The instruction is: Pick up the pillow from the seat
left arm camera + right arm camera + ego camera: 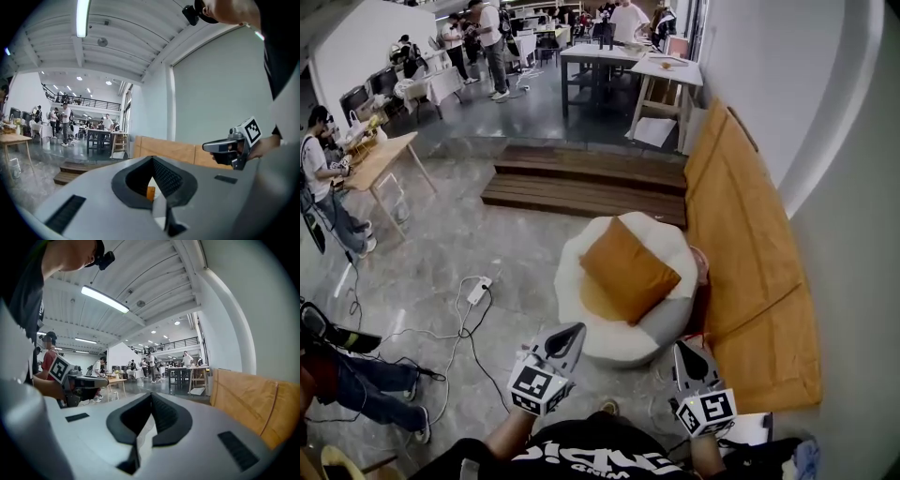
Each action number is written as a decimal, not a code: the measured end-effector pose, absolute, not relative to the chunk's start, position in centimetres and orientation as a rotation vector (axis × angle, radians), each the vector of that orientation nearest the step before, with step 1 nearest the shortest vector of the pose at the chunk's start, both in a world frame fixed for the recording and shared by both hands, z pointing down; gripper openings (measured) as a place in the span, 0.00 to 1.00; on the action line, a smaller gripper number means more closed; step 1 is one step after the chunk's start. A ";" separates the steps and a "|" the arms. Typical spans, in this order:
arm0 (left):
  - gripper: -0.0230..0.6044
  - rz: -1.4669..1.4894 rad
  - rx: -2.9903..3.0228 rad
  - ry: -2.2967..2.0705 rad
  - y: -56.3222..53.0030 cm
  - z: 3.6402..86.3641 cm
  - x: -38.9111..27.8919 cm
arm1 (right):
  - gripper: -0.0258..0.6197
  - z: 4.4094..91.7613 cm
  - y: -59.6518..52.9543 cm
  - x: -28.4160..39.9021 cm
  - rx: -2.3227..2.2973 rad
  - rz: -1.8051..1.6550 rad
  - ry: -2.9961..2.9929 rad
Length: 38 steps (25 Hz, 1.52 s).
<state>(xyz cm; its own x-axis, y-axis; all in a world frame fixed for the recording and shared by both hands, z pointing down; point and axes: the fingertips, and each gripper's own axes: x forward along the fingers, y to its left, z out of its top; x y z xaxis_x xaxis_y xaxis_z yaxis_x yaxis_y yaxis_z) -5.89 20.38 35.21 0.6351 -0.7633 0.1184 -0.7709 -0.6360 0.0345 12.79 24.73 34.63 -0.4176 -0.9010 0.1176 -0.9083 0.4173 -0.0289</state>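
Orange pillow [628,270] on white seat [602,343] beside wooden bench [750,246]; left gripper [576,330], right gripper [683,346] near, jaws together.

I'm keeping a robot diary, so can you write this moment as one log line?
stage: before pickup | pillow: on seat, untouched | left tool: shut, empty | right tool: shut, empty

Orange pillow [628,270] atop round white seat [581,333], beside long tan bench [750,253].
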 end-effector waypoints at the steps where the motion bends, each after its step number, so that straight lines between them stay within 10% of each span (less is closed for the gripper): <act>1: 0.05 0.139 2.758 -1.308 19.9 35.2 -5.5 | 0.07 34.7 24.3 13.2 1.640 0.139 -2.576; 38: 0.05 0.186 2.715 -1.304 -5.2 36.1 -7.7 | 0.07 36.9 -1.3 11.4 1.603 0.214 -2.564</act>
